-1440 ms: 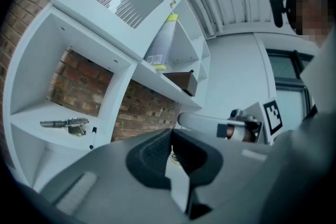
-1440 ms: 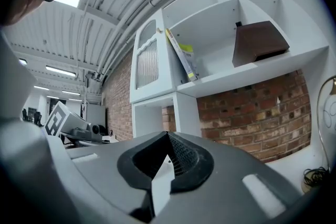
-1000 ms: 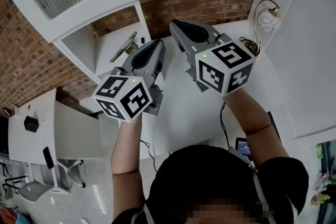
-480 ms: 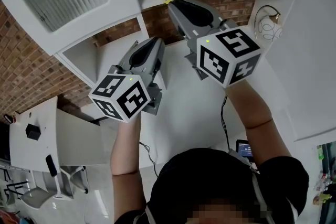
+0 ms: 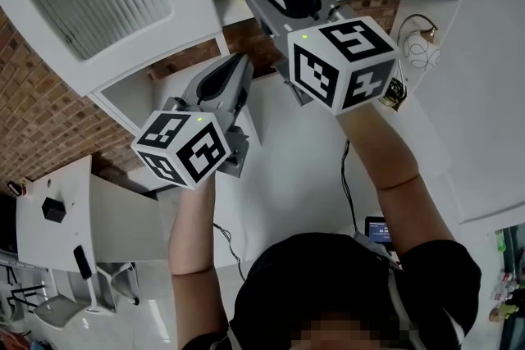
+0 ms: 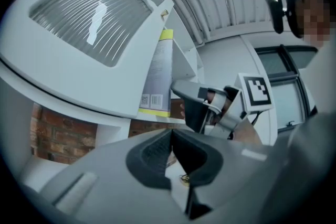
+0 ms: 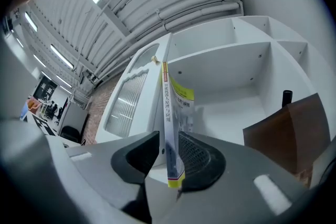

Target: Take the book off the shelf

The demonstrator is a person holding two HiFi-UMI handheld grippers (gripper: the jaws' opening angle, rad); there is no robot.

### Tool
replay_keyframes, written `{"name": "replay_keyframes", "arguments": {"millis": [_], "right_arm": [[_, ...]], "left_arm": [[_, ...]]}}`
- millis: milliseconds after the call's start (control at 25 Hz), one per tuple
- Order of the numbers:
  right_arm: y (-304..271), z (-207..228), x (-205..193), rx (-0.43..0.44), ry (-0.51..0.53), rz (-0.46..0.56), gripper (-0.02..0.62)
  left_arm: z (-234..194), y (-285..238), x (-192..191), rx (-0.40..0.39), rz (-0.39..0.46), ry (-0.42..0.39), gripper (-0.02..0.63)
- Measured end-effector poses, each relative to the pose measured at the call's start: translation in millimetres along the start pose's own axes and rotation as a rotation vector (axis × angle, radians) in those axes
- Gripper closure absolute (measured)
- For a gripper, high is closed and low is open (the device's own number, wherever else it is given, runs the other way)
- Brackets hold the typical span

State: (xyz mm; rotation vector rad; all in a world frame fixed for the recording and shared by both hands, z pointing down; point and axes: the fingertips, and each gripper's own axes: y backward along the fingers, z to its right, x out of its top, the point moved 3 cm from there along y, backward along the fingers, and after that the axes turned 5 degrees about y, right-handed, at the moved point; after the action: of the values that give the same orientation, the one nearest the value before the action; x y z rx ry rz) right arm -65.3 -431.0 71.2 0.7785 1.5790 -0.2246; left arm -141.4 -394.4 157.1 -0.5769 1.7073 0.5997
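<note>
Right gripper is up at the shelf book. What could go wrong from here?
Jaws of the right gripper have just been opening and stand apart round the spine of the book, not pressing it; closing on that thin edge may let it twist or slip.
The book leans; a nudge could topple it toward the brown box.
The left gripper is shut and lower, so nothing would catch a drop.

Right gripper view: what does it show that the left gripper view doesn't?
Only the right gripper view: the book's spine standing between the right tool's jaws, which have just been opening and don't squeeze it. Only the left gripper view: the left tool, jaws together, and the book's barcode. Both: the book and the white shelf.
</note>
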Motion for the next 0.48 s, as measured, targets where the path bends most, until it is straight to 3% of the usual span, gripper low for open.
{"name": "replay_keyframes", "arguments": {"millis": [480], "right_arm": [[-48.3,1.9,22.1,-0.022,0.055,0.0,0.463]], "left_arm": [[-14.4,10.6,23.6,0.05,0.013,-0.039,0.601]]}}
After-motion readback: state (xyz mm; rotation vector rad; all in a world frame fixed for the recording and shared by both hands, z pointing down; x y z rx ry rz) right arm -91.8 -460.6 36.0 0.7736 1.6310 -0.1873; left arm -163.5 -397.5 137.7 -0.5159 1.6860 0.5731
